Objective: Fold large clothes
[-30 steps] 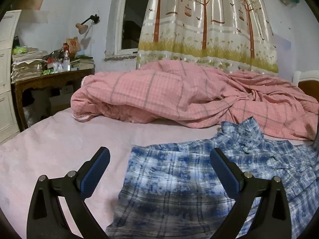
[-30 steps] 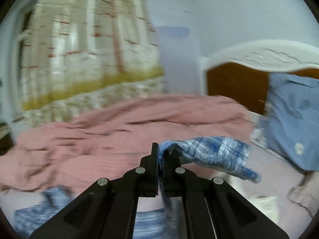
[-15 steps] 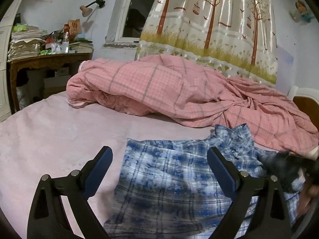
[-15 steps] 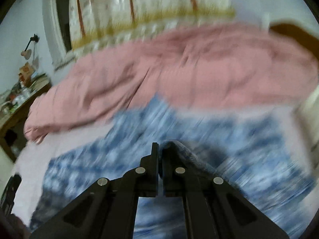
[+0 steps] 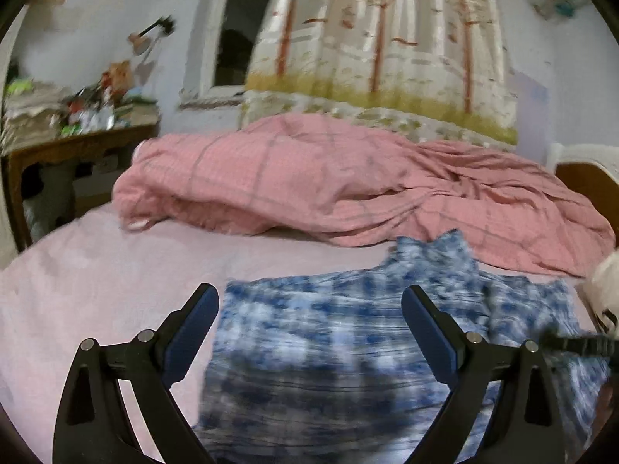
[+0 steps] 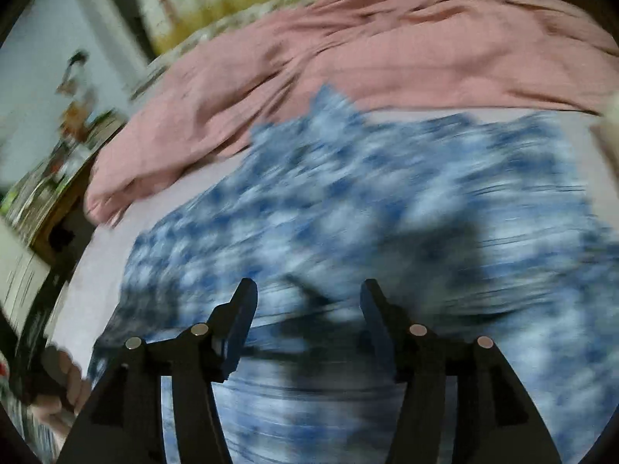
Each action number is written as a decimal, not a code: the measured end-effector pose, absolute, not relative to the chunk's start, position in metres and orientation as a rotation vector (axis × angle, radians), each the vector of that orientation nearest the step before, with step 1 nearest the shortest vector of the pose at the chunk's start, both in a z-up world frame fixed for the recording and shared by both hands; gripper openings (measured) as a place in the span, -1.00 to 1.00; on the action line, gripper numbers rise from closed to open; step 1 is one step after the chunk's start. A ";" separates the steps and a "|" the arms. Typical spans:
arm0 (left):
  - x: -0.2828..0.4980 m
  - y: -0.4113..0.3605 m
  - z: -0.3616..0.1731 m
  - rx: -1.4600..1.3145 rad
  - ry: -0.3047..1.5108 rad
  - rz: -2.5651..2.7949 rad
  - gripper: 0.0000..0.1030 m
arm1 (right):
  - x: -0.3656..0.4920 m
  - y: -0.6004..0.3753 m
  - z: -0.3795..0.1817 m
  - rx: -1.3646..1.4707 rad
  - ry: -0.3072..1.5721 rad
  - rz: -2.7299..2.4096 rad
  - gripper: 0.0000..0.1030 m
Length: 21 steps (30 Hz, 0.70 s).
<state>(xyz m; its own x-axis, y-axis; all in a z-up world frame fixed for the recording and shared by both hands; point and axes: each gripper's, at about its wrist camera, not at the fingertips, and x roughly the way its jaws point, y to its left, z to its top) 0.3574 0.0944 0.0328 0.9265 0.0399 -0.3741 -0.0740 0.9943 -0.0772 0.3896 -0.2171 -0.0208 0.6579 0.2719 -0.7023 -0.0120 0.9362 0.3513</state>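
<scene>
A blue and white plaid shirt (image 5: 348,332) lies spread on the pink bed sheet (image 5: 77,278), collar toward the far side. My left gripper (image 5: 309,309) is open and empty, hovering over the shirt's left edge. My right gripper (image 6: 307,301) is open and empty just above the middle of the shirt (image 6: 348,201), which is blurred by motion. A dark part of the right gripper shows at the right edge of the left wrist view (image 5: 576,344).
A crumpled pink checked duvet (image 5: 348,185) lies across the far half of the bed. A cluttered wooden desk (image 5: 77,143) stands at the left, with a window and tree-print curtain (image 5: 383,38) behind. A wooden headboard (image 5: 588,170) is at the right.
My right gripper, earlier shut on a fold of the shirt, swung down over the shirt and opened, letting the cloth go. The shirt now lies flatter. My left gripper stayed open, shifting slightly.
</scene>
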 end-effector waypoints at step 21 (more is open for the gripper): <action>0.450 -0.199 -0.011 0.140 0.837 -0.463 0.79 | 0.368 -0.390 0.027 0.375 0.671 -0.211 -0.37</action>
<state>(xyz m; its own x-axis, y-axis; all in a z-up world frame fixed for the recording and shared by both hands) 0.4503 -0.1989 -0.0109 0.5773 -0.3404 -0.7422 0.4484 0.8918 -0.0603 0.3678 -0.3902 0.0274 0.7652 -0.0696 -0.6400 0.3085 0.9122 0.2696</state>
